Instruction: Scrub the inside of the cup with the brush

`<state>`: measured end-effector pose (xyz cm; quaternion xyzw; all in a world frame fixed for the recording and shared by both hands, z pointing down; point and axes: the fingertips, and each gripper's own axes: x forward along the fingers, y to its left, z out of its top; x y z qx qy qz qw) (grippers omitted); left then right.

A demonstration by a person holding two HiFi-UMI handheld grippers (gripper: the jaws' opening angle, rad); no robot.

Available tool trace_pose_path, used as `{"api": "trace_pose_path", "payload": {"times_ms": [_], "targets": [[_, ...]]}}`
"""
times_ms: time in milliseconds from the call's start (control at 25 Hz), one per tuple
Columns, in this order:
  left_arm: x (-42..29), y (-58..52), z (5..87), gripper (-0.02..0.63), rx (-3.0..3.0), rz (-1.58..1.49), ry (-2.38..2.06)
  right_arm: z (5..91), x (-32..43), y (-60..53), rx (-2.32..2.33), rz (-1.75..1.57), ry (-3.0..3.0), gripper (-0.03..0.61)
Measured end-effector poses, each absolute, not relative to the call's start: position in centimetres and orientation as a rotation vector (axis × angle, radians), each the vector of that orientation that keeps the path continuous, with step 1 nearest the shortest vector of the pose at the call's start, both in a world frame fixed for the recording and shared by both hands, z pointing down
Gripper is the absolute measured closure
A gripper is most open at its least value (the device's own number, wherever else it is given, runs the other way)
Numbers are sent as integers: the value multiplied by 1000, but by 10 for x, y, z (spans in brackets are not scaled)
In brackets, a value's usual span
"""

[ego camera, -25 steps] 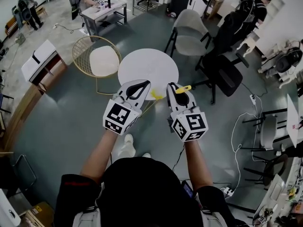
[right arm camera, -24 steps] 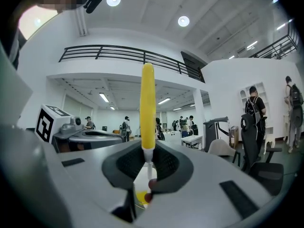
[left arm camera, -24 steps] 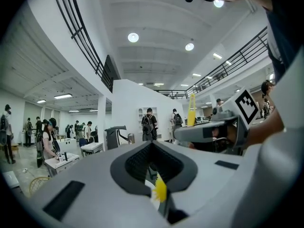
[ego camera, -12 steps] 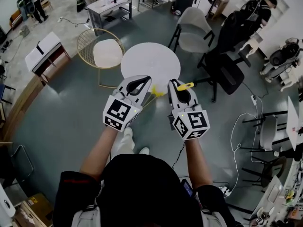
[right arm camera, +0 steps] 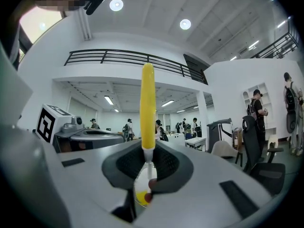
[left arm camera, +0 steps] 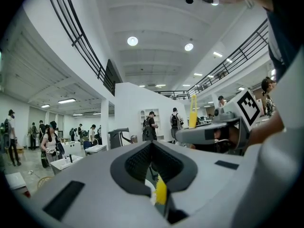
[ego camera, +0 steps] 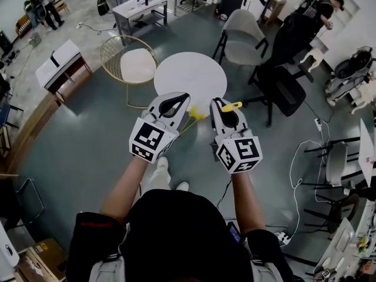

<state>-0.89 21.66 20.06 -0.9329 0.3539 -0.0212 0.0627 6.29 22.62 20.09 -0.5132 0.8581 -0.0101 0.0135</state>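
1. The fingers of the right gripper are closed on the thin white stem of the brush; its yellow handle stands straight up out of them
2. The fingers of the left gripper are pressed together too, pinching a thin yellow and white piece low between them; whether this is the cup cannot be made out
3. In the head view the two pairs of fingers lie side by side, near but apart, both pointing away from the person
4. Behind each pair of fingers sits its marker cube, and behind that a bare forearm
5. Past the fingertips and lower down stands a round white table
6. Left of the table is a gold wire chair, and beyond the table a grey chair
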Motion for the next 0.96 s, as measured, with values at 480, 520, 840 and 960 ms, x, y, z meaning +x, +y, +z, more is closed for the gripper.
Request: {"api": "trace_pose_path", "payload": {"times_ms": [480,520,840,960], "targets": [[-8,229,193,598,-2797,-63,1063,198,64,236,-1587,-23,2670,531],[-7,229,194,598,-2799,-63,1063,198,65,236,-1586,-23,2671,529],[-5,227,193,598,-2805,-55,1063,199,68,235,-1590,-28,2669,531],[0,227,193,598,-2806,-57,1058,198,73,235,-1595,-28,2665,529]]}}
